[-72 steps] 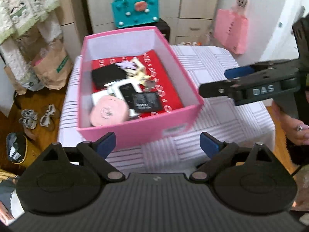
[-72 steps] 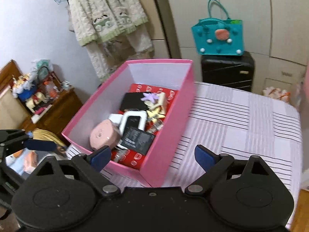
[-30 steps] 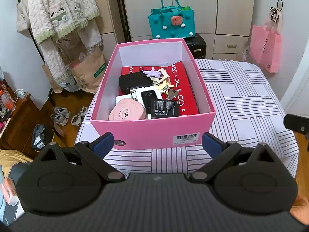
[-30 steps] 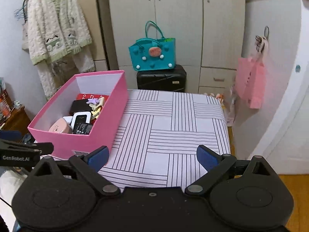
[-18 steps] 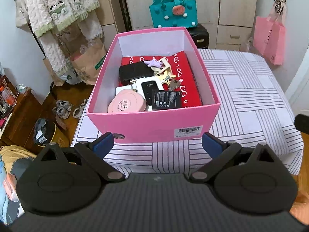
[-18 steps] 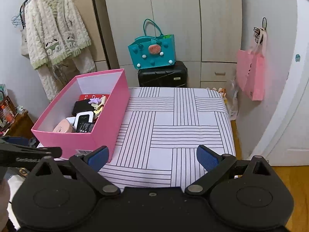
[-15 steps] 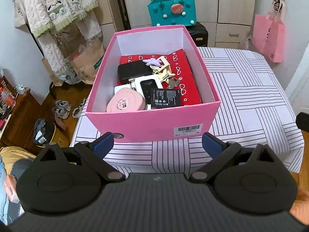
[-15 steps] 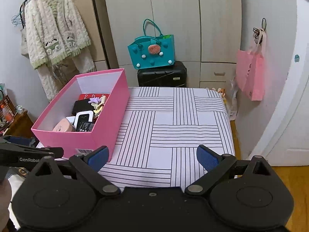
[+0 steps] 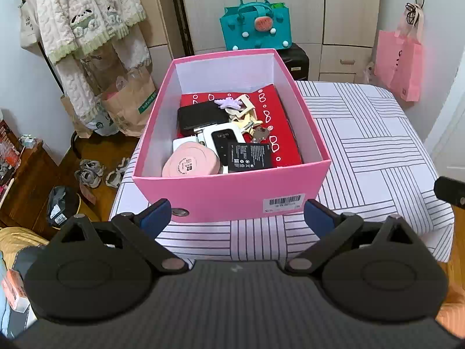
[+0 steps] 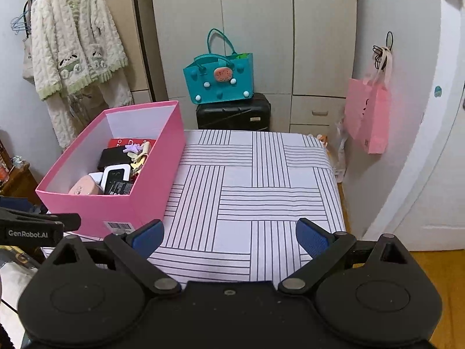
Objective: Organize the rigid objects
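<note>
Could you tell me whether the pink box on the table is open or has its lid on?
Open. The pink box has no lid; its white inner walls and contents, like the black wallet, show from above.

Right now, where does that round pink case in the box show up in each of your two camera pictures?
Left wrist view: the round pink case lies in the near left corner of the pink box, centre of picture.
Right wrist view: round pink case at left, half hidden behind the box's near wall.
Shared landmark: the teal bag behind the table.

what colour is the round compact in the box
Pale pink round compact, clearest in the left wrist view.
</note>
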`<state>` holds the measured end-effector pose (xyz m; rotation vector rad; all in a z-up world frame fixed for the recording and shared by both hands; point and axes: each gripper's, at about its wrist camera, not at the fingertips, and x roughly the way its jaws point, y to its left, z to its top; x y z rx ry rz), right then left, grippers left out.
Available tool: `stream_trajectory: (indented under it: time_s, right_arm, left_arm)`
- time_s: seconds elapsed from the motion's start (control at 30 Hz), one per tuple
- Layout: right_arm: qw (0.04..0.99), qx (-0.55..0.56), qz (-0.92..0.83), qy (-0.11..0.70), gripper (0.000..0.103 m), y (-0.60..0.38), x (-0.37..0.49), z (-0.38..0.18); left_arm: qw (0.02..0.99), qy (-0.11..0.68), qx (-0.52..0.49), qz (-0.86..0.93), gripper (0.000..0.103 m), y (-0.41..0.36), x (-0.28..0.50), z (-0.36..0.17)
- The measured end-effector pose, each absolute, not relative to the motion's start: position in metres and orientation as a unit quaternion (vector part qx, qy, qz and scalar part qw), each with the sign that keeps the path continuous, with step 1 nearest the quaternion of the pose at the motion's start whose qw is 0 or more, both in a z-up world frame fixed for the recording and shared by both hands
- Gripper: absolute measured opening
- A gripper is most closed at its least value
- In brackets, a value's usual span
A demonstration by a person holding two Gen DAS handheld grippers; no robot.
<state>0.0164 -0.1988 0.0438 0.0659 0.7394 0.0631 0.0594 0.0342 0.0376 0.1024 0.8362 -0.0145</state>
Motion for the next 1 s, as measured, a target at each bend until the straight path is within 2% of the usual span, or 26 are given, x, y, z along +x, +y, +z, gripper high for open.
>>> stream_trajectory:
  time_s: [1.0]
  right_arm:
    - [0.931,0.028,0.021,0.362,0.099,-0.1996,0.0192,0.0412]
  left_arm:
    - [0.914,0.403,0.057,-0.008,0.102,0.0395,0.0581,0.0356]
